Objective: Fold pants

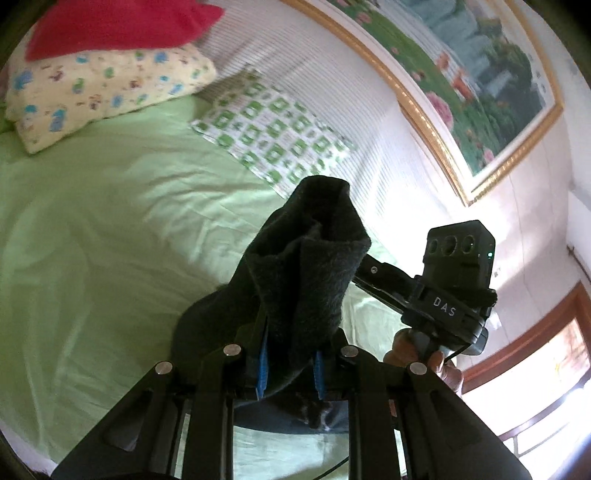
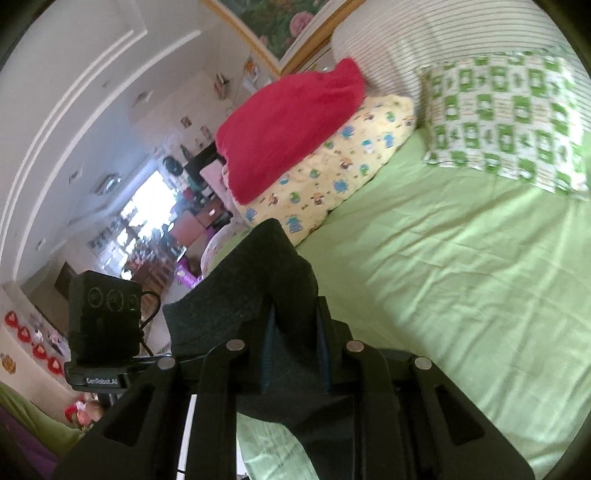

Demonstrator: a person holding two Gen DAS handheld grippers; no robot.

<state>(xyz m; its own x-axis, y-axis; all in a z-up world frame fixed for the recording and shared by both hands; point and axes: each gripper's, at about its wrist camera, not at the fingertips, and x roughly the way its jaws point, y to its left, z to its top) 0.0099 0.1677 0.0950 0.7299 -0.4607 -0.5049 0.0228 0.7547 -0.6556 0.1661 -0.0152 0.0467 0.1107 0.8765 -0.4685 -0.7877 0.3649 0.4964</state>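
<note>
Bed with light green cotton sheet (image 1: pixel 110 229): the landmark for all that follows. It lies wrinkled and bare across its middle, with room to lay a garment flat.

Pillows at the head of the bed: a yellow cartoon-print pillow (image 1: pixel 96 88) with a red cloth (image 1: pixel 122 26) on top of it, and beside it a white pillow with green squares (image 1: pixel 273 136) leaning on the striped headboard.

Dark charcoal fleece pants (image 1: pixel 303 266): held above the bed, off the sheet, bunched between both tools. The fabric is soft, limp and fuzzy; judged light, non-fragile, with enough nap to resist slipping. It will sag wherever unsupported, so hold is best taken at edges or corners, waistband or hem, well apart, to keep it taut.

Left gripper (image 1: pixel 288 369): fingers nearly closed, clamping a thick fold of the pants between the blue pads (image 1: pixel 261 373).

Right gripper (image 2: pixel 291 354): fingers likewise closed down on a fold of the same garment; the pads are largely hidden by cloth.
</note>
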